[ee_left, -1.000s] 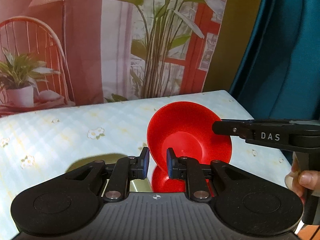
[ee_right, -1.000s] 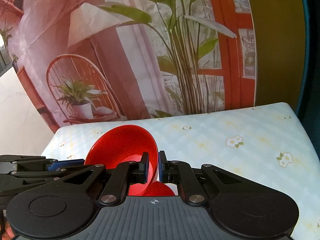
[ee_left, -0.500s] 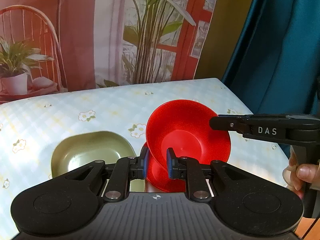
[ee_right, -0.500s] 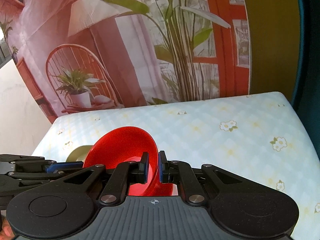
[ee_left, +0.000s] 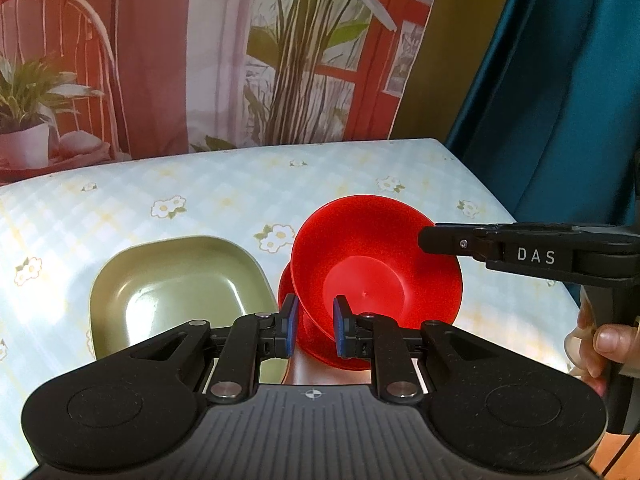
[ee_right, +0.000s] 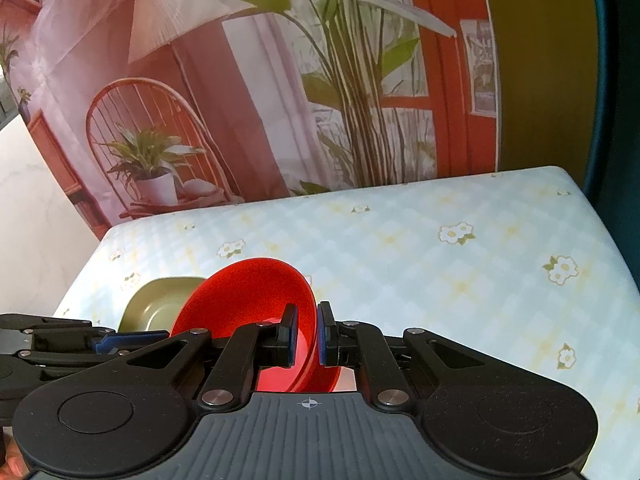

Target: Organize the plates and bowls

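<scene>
Lettering "DAS" is read in white on the side of the right claw [ee_left: 430, 236], which is seen from the left wrist view reaching in from the right, with the person's fingers [ee_left: 608, 338] wrapped on its handle. A glossy red round plastic bowl [ee_left: 376, 264] is held tilted above the tabletop [ee_left: 200, 200], which is covered in a pale blue checked cloth printed with small white flowers. The bowl's right rim is clamped between the right claw's pads, as shown in the right wrist view [ee_right: 307, 334], where the rim [ee_right: 308, 312] is pinched in a narrow gap. The left claw [ee_left: 313, 326] is set with its blue-padded fingers on either side of the bowl's near-left wall; whether they press on it cannot be told, since a gap shows beside the wall. A second red bowl [ee_left: 286, 292] is glimpsed under and behind the lifted one, resting on the tabletop. Just to its left an olive-green rounded-square shallow dish [ee_left: 176, 292] lies on the cloth, and it is also seen in the right wrist view [ee_right: 160, 300]. Compared with a second ago, the green dish has come fully into view, when only a sliver of it showed, and the red bowl is now seen lower and farther from the printed backdrop of chair and plants [ee_left: 280, 60].
</scene>
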Demonstrator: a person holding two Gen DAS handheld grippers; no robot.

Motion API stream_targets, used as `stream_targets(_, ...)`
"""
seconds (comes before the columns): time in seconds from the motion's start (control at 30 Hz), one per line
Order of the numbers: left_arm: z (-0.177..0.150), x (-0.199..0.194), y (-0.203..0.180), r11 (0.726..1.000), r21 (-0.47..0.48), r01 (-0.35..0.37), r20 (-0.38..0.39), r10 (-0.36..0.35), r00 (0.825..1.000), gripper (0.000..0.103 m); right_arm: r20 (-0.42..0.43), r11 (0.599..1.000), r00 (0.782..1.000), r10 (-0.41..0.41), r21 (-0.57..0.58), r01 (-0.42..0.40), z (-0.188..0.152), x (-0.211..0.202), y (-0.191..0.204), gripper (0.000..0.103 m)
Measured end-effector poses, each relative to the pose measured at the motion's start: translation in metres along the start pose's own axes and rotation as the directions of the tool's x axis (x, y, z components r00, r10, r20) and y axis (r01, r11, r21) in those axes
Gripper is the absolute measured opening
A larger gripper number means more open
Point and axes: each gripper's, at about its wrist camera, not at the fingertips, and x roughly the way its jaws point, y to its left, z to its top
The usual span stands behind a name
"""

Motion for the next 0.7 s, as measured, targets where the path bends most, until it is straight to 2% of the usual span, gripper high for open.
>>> stream_targets(0.53,-0.002,0.014,0.003,1.0,-0.003,-0.007,-0.041,0.007,0.999,0.02,-0.041,1.0,0.999,-0.016,-0.008,0.016,-0.012,0.02,-0.003,0.011)
stream_targets(0.7,0.0,0.018,0.001,1.0,0.01,0.009,-0.046,-0.008,0.999,0.023,-0.041,0.998,0.998,-0.041,-0.049,0.039,-0.016,0.024,0.002,0.017)
